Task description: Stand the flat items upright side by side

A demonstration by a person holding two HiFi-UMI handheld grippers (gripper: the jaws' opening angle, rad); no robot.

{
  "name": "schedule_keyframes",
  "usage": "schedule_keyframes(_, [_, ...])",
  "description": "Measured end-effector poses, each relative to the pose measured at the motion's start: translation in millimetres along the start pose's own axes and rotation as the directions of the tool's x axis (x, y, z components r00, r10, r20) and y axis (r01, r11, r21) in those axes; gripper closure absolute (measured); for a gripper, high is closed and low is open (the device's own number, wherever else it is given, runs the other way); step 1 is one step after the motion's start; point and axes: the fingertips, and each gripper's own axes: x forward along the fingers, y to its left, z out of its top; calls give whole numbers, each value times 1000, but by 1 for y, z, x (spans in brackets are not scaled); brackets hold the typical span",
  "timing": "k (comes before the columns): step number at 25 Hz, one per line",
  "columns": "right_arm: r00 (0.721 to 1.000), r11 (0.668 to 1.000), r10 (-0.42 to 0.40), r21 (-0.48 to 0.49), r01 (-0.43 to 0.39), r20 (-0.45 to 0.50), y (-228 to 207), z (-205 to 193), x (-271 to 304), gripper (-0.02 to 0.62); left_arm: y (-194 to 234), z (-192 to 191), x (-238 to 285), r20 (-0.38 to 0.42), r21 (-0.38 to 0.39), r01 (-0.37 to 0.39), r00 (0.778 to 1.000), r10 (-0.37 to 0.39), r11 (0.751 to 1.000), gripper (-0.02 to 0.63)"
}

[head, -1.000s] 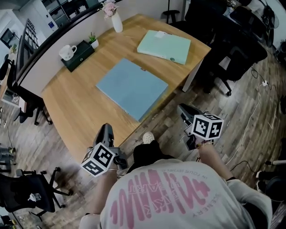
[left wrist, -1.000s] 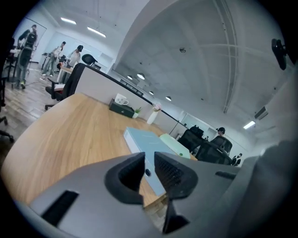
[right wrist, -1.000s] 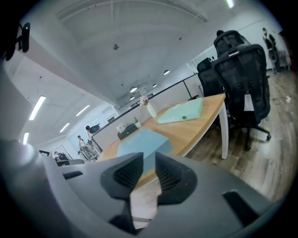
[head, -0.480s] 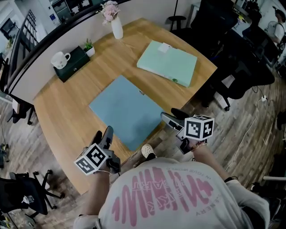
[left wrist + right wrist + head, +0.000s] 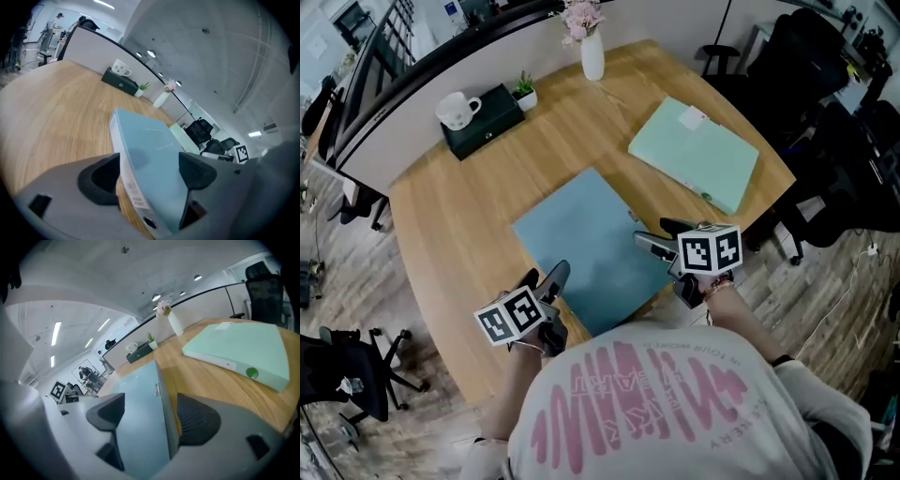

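**Risk notes: first grip on the blue binder**

Position: blue binder (image 5: 591, 248) lies flat at lower centre of the head view, its near corner close to the front edge of the tabletop (image 5: 450, 234). Green binder (image 5: 694, 155) lies flat at upper right, well apart from it. Neither is upright yet.

Grippers: left hand-held gripper (image 5: 546, 278) is at the binder's lower-left edge and right hand-held gripper (image 5: 656, 236) at its right edge. The jaws of both have just been opening and now stand wide. In each gripper view the binder's edge sits between the jaws, the labelled spine for the left, but the pads do not press on it.

What could go wrong, as I judge it:
- The cover looks smooth. A shallow bite at the edge may slip once the binder tilts.
- If the right jaws catch only the top cover, it could swing open instead of lifting the whole binder.
- Uneven lifting by the two grippers would twist the binder or drag it toward the front edge, where the near corner has little tabletop to spare.
- Once stood up alone it has no neighbour to lean on, so releasing too soon may let it fall flat.
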Motion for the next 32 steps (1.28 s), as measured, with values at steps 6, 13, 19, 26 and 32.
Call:
schedule_keyframes(6, [980, 996, 31, -78, -47, -199, 1, -6, 48, 183, 14, -12, 12, -61, -18, -33, 998, 32, 999, 196])
schedule_keyframes(13, [934, 993, 78, -53, -102, -349, 10, -24, 81, 145, 14, -26, 23, -130, 1, -18, 991, 18, 1000, 192])
schedule_keyframes(19, [927, 993, 71, -67, -102, -368, 17, -20, 86, 141, 17, -13, 28, -175, -41, -17, 984, 10, 999, 198])
schedule_keyframes(26, [958, 988, 76, -107, -109, -275, 27, 12, 81, 138, 2, 32, 25, -85, 157, -48, 994, 62, 986, 235])
schedule_keyframes(32, [976, 977, 59, -189, -100, -211, 35, 33, 70, 135, -15, 49, 18, -28, 232, -48, 998, 56, 972, 246])
